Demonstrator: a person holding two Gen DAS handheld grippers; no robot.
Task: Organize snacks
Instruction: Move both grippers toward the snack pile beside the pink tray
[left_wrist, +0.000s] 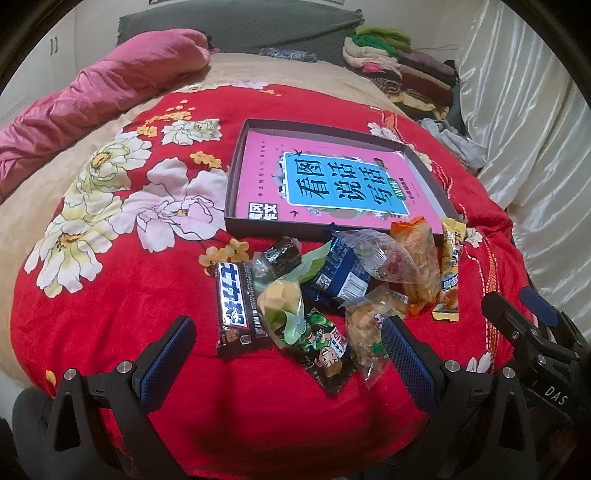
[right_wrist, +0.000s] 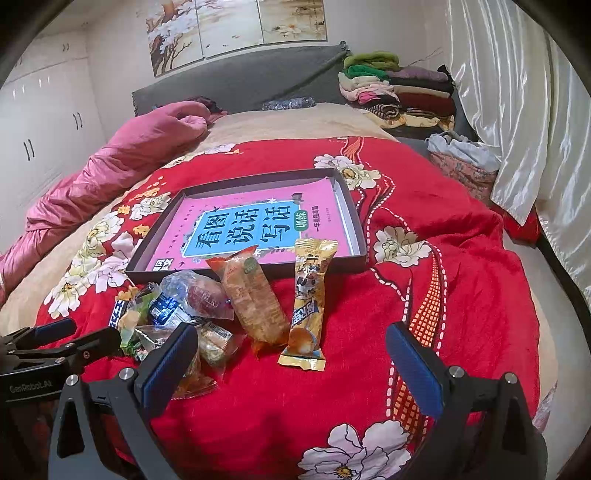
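A pile of wrapped snacks lies on a red flowered blanket (left_wrist: 147, 295), in front of a shallow dark box (left_wrist: 236, 221) with a pink book inside. The pile includes a black chocolate bar (left_wrist: 236, 310), a blue packet (left_wrist: 343, 273), an orange bread packet (left_wrist: 417, 258) and a yellow cake packet (left_wrist: 450, 273). My left gripper (left_wrist: 288, 354) is open just before the pile. My right gripper (right_wrist: 291, 354) is open, close to the yellow cake packet (right_wrist: 308, 302), with the orange bread packet (right_wrist: 255, 299) to its left. The box (right_wrist: 354, 206) lies behind.
A pink quilt (left_wrist: 92, 107) lies along the bed's left side. Folded clothes (right_wrist: 399, 85) are stacked at the headboard's right. White satin curtains (right_wrist: 517, 110) hang on the right. The right gripper shows at the left view's right edge (left_wrist: 524, 317).
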